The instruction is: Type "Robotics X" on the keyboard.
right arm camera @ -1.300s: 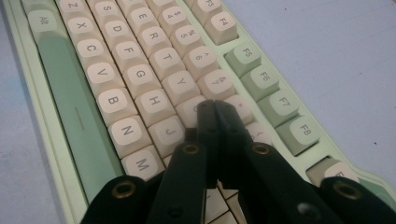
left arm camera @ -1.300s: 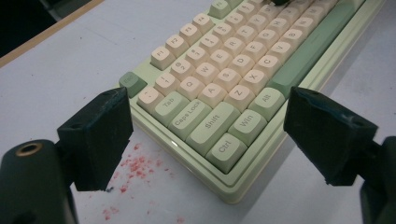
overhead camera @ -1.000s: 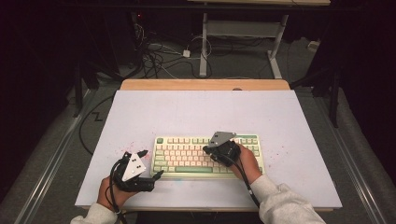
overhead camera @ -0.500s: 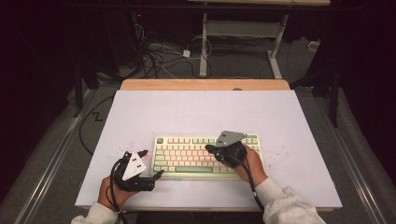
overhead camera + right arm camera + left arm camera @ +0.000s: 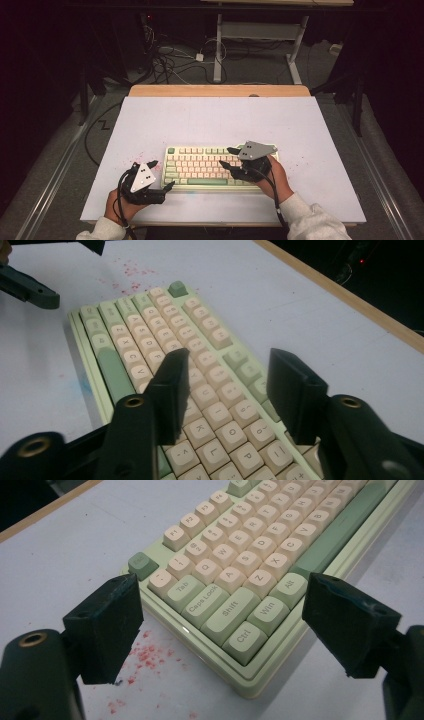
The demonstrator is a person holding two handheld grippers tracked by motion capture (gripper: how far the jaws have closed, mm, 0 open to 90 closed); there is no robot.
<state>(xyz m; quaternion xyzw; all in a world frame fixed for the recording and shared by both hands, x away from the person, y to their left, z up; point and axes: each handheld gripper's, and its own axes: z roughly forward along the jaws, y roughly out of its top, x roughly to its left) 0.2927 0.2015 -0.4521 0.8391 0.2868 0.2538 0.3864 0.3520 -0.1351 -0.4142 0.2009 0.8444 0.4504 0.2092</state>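
A pale green keyboard (image 5: pixel 200 169) with cream keys lies near the front of the white table (image 5: pixel 215 120). My left gripper (image 5: pixel 161 174) is open at its front left corner. In the left gripper view the two jaws of this gripper (image 5: pixel 227 625) stand either side of the keyboard's (image 5: pixel 235 570) corner by the Ctrl key, without touching it. My right gripper (image 5: pixel 229 157) hovers over the right half of the keys. Its jaws have just been opening. In the right gripper view this gripper (image 5: pixel 232 375) has nothing between its fingers, with the keyboard's (image 5: pixel 145 335) keys below.
Red specks (image 5: pixel 142 157) mark the table by the left gripper. A wooden strip (image 5: pixel 220 91) runs along the far edge, with cables (image 5: pixel 175 65) and a desk frame on the floor beyond. Part of the left gripper (image 5: pixel 30 287) appears top left in the right gripper view.
The right gripper's jaws have gone from shut to parted, and that hand has shifted slightly right over the keys. The left gripper has kept still.
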